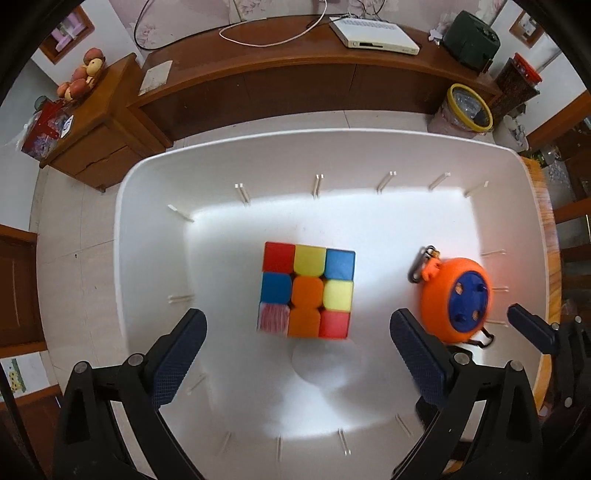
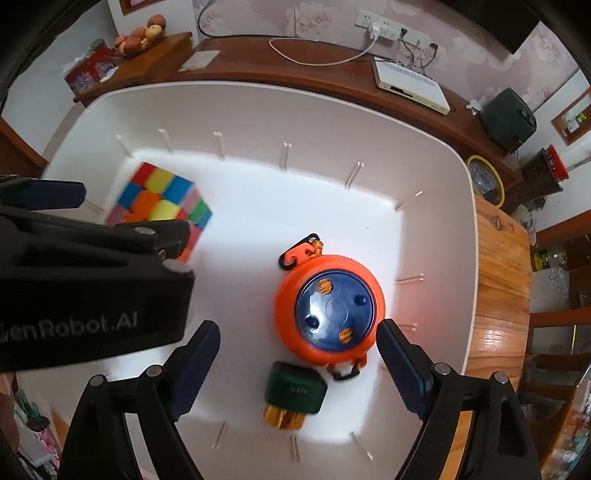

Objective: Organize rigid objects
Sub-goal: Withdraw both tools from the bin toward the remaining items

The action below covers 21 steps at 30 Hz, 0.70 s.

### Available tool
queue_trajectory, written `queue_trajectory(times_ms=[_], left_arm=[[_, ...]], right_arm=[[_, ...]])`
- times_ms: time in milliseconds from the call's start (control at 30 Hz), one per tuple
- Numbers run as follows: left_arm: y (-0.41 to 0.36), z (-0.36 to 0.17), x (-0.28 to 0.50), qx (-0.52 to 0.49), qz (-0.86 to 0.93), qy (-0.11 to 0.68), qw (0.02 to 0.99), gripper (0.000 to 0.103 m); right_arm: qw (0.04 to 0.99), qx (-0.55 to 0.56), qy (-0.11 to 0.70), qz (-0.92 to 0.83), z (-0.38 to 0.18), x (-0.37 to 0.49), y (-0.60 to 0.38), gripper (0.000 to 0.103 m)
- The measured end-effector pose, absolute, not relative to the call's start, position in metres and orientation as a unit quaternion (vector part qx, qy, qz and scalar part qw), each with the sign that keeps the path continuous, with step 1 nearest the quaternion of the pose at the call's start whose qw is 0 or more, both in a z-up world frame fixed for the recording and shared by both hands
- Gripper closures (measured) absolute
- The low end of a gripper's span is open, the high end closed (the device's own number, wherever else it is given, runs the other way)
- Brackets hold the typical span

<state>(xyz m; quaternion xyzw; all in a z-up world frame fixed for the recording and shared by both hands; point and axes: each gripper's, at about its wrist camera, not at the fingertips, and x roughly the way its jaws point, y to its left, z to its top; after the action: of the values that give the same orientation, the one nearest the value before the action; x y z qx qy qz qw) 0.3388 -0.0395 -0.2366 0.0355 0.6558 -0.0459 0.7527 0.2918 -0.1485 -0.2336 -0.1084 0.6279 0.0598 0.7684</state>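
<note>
A white plastic bin holds the objects. A multicoloured puzzle cube sits on its floor. My left gripper hangs open straight above it, pads wide on either side and touching nothing. To the right lies an orange round reel with a blue centre. My right gripper is open above it, and the right pad stands close to the reel's rim. One of its fingers shows beyond the reel. A green and gold connector lies just below the reel.
The bin stands on a wooden table, whose edge shows at the right. Behind it runs a brown cabinet with a white box and cables. A yellow-rimmed bucket and a side cabinet with fruit stand beyond.
</note>
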Motion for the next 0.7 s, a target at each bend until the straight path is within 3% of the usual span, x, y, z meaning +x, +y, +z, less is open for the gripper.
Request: queue_trajectory(times_ms=[67,700], left_arm=[[-0.037,-0.228,0.335,0.036,-0.045,0.651,0.757,0.003],[-0.017,-0.133,0.242,0.015,-0.034,0.605,0.796,0.003]], right_arm=[[0.772,-0.098,0.624,0.071,-0.225,0.286,-0.150,0.000],[0.795,-0.010,0.597,0.104,-0.134,0.195,-0.169,0.000]])
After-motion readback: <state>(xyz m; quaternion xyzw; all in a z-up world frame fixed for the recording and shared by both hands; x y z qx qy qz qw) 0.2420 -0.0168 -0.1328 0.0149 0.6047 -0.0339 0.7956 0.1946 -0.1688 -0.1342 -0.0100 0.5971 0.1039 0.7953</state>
